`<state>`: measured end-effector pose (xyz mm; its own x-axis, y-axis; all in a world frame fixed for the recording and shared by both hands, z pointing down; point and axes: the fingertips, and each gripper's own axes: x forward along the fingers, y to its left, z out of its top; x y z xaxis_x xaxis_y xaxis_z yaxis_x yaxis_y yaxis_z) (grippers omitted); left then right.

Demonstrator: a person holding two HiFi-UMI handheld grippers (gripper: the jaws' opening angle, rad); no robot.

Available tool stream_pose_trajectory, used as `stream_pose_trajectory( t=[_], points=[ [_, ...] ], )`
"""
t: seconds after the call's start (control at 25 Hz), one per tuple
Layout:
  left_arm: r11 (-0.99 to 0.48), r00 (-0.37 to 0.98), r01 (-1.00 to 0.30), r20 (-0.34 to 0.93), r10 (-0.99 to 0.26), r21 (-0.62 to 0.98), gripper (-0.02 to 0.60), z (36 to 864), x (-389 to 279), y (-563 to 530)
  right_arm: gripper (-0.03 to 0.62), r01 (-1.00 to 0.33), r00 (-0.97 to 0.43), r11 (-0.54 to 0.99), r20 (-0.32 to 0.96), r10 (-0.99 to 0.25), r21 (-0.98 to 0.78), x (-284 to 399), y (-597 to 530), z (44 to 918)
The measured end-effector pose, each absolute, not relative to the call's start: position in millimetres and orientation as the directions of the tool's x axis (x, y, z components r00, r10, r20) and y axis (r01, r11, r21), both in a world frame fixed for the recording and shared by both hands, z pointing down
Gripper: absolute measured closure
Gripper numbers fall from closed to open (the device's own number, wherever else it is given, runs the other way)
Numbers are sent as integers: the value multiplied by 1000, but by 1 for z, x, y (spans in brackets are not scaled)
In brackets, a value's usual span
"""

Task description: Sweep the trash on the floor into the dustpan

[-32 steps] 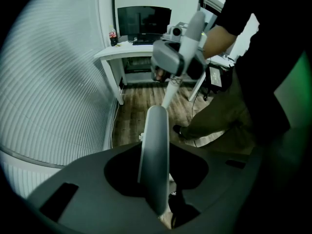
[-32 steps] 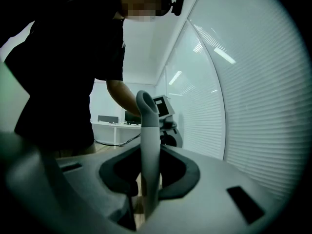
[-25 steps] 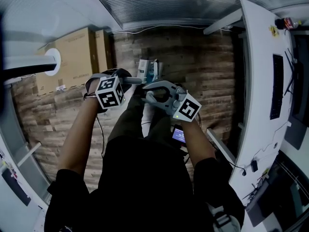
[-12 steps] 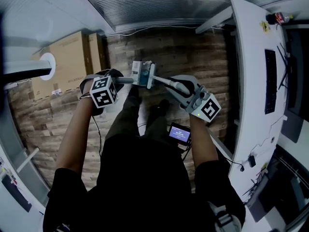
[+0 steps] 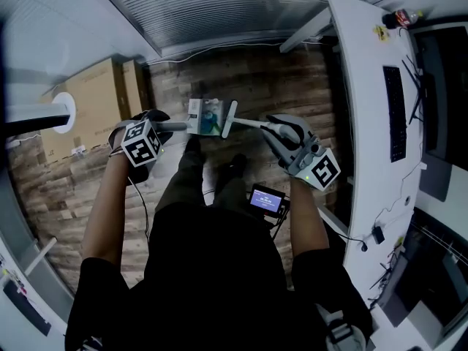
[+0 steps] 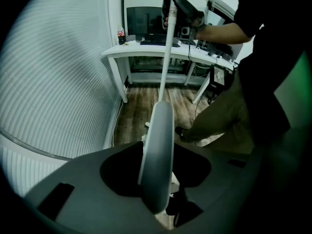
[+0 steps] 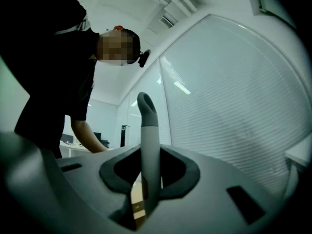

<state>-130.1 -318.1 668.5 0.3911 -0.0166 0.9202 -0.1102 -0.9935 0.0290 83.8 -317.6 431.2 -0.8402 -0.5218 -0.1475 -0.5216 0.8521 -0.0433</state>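
The pale rectangular dustpan point(image 5: 196, 115) sits low over the wood-plank floor point(image 5: 292, 93), in front of the person's feet. It already holds the trash point(image 5: 212, 115), crumpled blue-green and white scraps. The white bar-shaped broom head point(image 5: 229, 120) is just beside the dustpan's right edge. The left gripper point(image 5: 162, 126) points steeply down. Its jaws are opening, with the rounded grey dustpan handle point(image 6: 156, 155) still between them and dark gaps on either side, so the grip looks loosened. The right gripper point(image 5: 281, 130) is clenched on the broom's pale, grey-tipped pole point(image 7: 150, 150), which it holds high. The pole point(image 6: 167, 48) slants down from it to the broom head.
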Motion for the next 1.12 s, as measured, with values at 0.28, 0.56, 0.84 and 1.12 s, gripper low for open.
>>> stream_pose_trajectory(
  t=[0.28, 0.56, 0.84, 1.12],
  points=[
    [-993, 448, -111, 891, -77, -30, 407, 625, -135, -327, 513, -634, -769, 773, -87, -633, -26, 122, -321, 400],
    [-972, 598, -217, 776, -201, -85, 425, 541, -111, -332, 510, -747, -655, 661, -92, -750, -73, 188, -306, 355],
    [-928, 834, -371, 446, -324, 20, 468, 442, -51, -327, 508, -815, -564, 570, -83, -821, -105, 243, -281, 321],
    [-793, 812, -573, 11, -584, 208, 569, 356, -36, -324, 508, -850, -495, 511, -132, -858, -131, 285, -247, 288]
  ],
)
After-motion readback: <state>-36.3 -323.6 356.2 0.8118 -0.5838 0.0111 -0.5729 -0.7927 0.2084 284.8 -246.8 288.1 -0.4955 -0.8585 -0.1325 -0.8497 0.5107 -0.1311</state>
